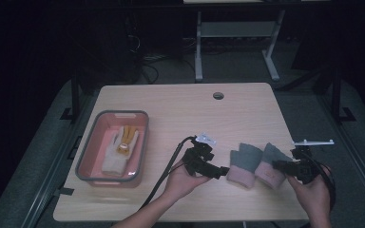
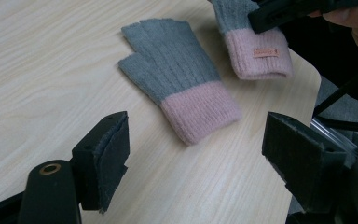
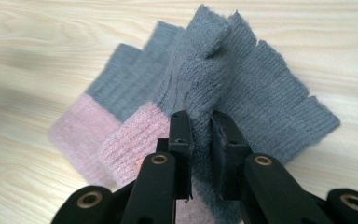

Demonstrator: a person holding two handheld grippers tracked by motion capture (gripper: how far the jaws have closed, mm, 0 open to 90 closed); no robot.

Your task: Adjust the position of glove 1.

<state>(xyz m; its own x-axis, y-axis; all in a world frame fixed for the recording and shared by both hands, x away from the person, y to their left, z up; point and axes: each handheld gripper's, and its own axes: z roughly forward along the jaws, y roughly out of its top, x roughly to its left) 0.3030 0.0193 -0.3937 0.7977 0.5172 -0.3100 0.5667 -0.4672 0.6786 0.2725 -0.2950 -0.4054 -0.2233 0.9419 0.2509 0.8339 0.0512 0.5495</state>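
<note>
Glove (image 3: 242, 88) fold hiding tool (image 3: 200, 135) pads

Table (image 1: 185, 114): far half bare from 10 through 2 o'clock, open to passage; a cable hole (image 1: 218, 95) sits at 12 o'clock near the far edge. At 9 o'clock a pink bin (image 1: 88, 142) with raised grey rim holds a white and yellow glove (image 1: 120, 149) and blocks low travel there. Between bin and left gripper (image 1: 224, 170) lies an open strip of wood. At 5 o'clock two grey and pink mittens (image 1: 244, 164) lie side by side, overlapping. Left gripper jaws stand wide apart just short of the nearer cuff. Right gripper (image 1: 276, 165) pinches the farther mitten (image 3: 242, 88), leaving no gap between the tools.
</note>
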